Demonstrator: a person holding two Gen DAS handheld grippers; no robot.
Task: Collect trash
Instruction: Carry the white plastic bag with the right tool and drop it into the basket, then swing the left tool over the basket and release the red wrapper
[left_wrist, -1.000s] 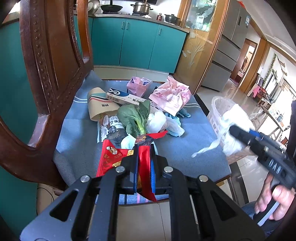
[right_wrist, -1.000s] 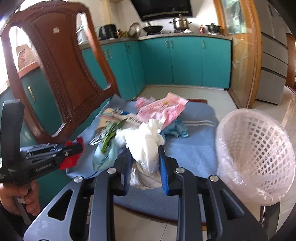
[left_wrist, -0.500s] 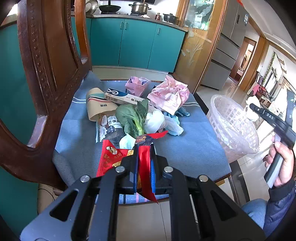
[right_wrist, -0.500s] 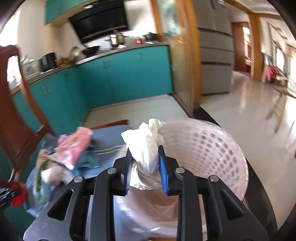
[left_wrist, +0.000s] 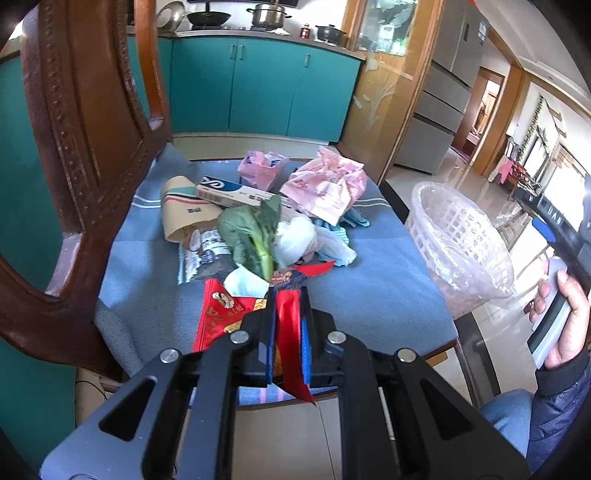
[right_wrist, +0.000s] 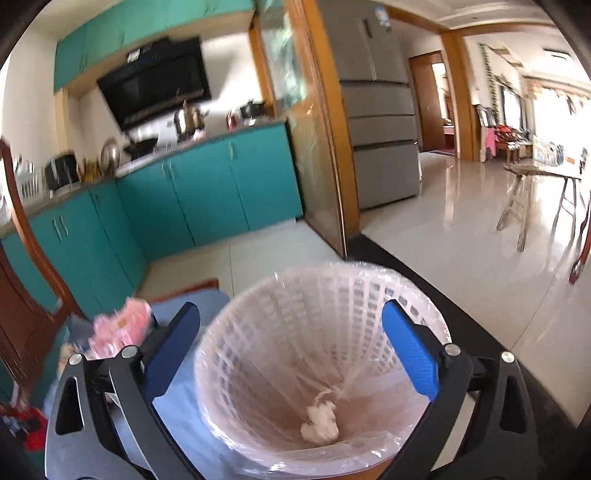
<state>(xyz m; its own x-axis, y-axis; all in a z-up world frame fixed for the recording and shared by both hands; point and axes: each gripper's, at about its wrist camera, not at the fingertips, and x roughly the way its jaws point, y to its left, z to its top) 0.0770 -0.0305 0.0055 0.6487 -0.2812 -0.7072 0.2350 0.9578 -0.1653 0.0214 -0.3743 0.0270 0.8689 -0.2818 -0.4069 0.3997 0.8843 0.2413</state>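
My left gripper (left_wrist: 288, 306) is shut on a red wrapper (left_wrist: 290, 332) at the near edge of the blue table (left_wrist: 369, 288). More trash lies on the table: a green leafy vegetable (left_wrist: 251, 232), white plastic (left_wrist: 295, 240), pink bags (left_wrist: 325, 184), a long box (left_wrist: 229, 194) and a paper cup (left_wrist: 181, 210). My right gripper (right_wrist: 291, 350) is open and empty above the white lined basket (right_wrist: 258, 369). A white wad (right_wrist: 319, 424) lies at the basket's bottom. The basket (left_wrist: 458, 243) also shows at the table's right side in the left wrist view.
A carved wooden chair back (left_wrist: 74, 147) stands close on the left. Teal kitchen cabinets (left_wrist: 258, 88) line the far wall. A fridge (right_wrist: 376, 122) and a wooden stool (right_wrist: 535, 199) stand on the shiny floor to the right.
My right gripper carried the white wad from the table over the basket, opened, and the wad dropped in. My left gripper has stayed in place, shut on the red wrapper.
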